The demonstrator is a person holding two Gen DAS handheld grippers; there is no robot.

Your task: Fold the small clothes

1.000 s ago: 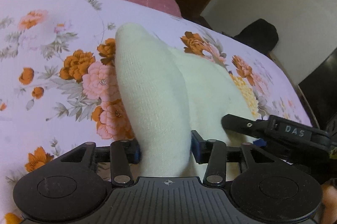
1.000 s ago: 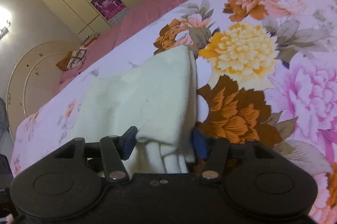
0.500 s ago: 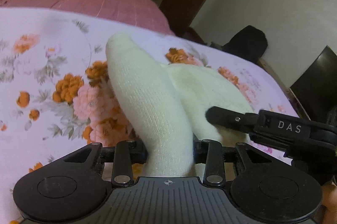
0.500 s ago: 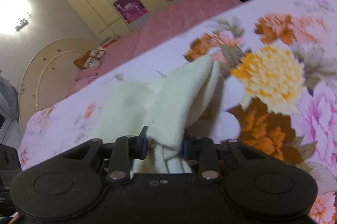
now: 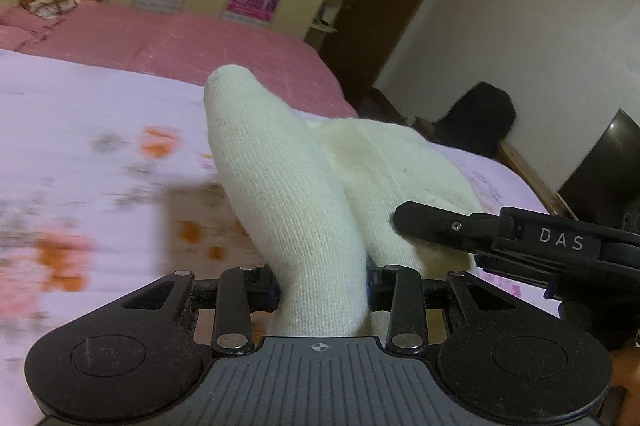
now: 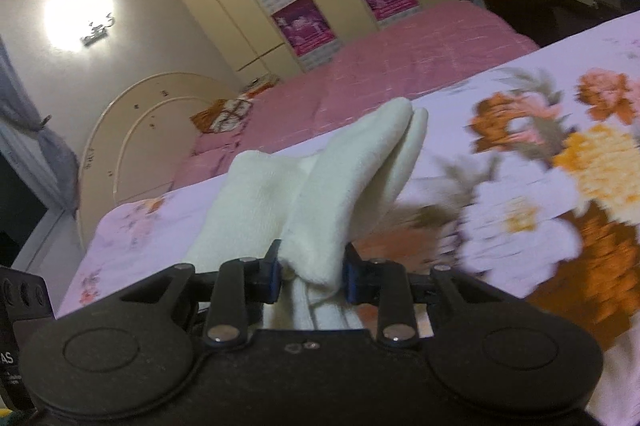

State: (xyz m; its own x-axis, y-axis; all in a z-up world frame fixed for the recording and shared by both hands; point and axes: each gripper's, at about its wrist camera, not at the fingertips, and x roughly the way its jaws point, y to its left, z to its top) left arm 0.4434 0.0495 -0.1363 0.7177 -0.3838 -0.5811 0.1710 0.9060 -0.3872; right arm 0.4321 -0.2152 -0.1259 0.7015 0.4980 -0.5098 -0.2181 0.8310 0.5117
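While both grippers pinch the same cream knitted garment (image 5: 288, 193), it hangs up in the air above the flowered bedsheet (image 5: 80, 153). The left gripper (image 5: 322, 290) has its two pads pressed on one thick bunch of the cloth. The right gripper (image 6: 310, 272) squeezes another bunch, seen close up in its own camera as the same cream cloth (image 6: 332, 193). In the left view the right gripper's black finger (image 5: 448, 226) pokes in from the side and lies against the soft knit, so the two grippers are just beside each other. Both sets of jaws closed on the cloth in the last second, and they have held steady since; the cloth is clamped between them.

I cannot tell what kind of garment it is. It looks thick and soft, maybe a little sweater or hat. It may have a faint yellowish mark on it.

I think the folding has only just begun. The cloth is picked up by one edge, and most of it droops down in loose humps. No neat fold shows yet. What is left, I think, is to carry the held edge over the rest, lay it flat on the sheet, and let go. The sheet looks blurry, and the pink bed (image 6: 400, 53) sits behind.
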